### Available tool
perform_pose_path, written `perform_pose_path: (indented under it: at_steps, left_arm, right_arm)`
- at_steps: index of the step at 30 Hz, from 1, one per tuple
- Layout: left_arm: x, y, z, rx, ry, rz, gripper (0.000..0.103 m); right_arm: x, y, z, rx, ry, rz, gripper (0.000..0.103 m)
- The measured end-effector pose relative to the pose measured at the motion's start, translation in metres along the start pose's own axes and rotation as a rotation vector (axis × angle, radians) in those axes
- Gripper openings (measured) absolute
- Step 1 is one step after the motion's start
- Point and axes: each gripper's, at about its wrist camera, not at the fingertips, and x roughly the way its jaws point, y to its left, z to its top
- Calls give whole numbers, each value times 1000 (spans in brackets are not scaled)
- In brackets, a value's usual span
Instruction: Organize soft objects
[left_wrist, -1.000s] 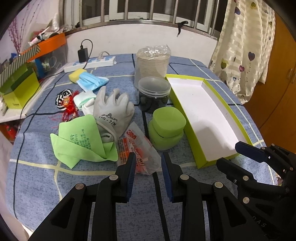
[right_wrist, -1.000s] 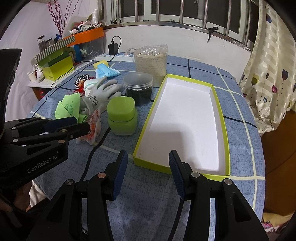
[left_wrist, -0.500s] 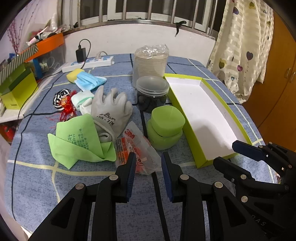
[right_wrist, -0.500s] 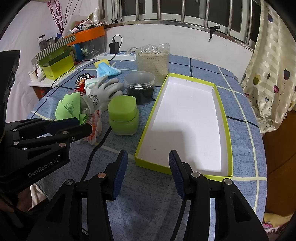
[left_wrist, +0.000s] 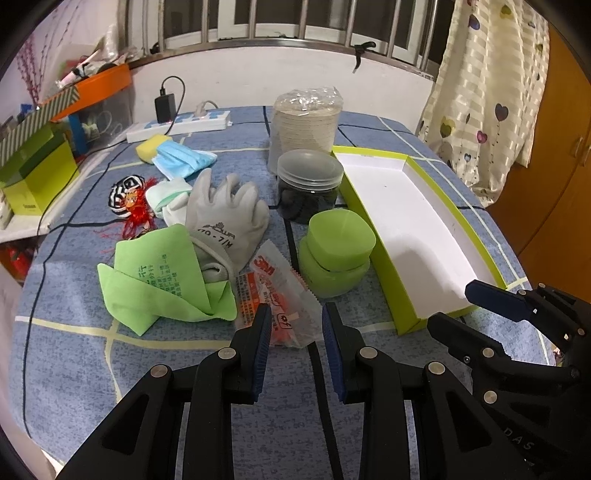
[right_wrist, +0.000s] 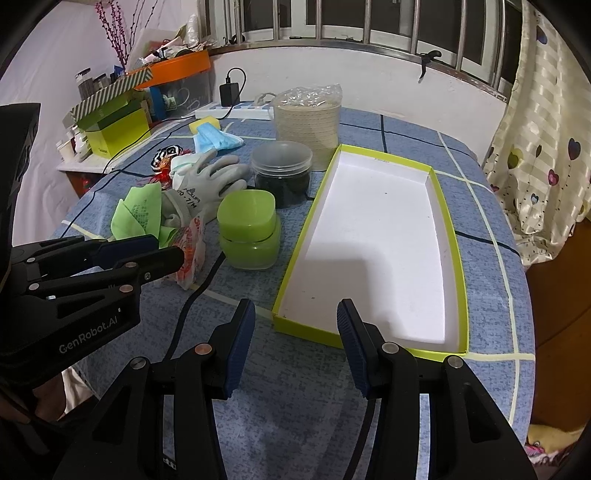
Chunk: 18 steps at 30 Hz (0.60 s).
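So far, nothing is seen to have been sorted: the lime-edged box (right_wrist: 373, 236) lies empty on the blue tablecloth (left_wrist: 66, 354). To its left, the grey glove (left_wrist: 225, 218), green cloth (left_wrist: 159, 277), blue masks (left_wrist: 184, 158) and yellow sponge (left_wrist: 149, 147) are left loose, beside the earplug packet (left_wrist: 277, 295). The left gripper (left_wrist: 293, 332) and right gripper (right_wrist: 295, 332) are held parted, with nothing grasped. The whole job appears to remain.
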Motion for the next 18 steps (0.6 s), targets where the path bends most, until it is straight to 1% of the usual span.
perform_pose_path:
  at_steps: [18]
  left_arm:
    - [0,3,0,-10,4,0,27]
  right_arm:
    - [1,1,1,-2,0,1,47]
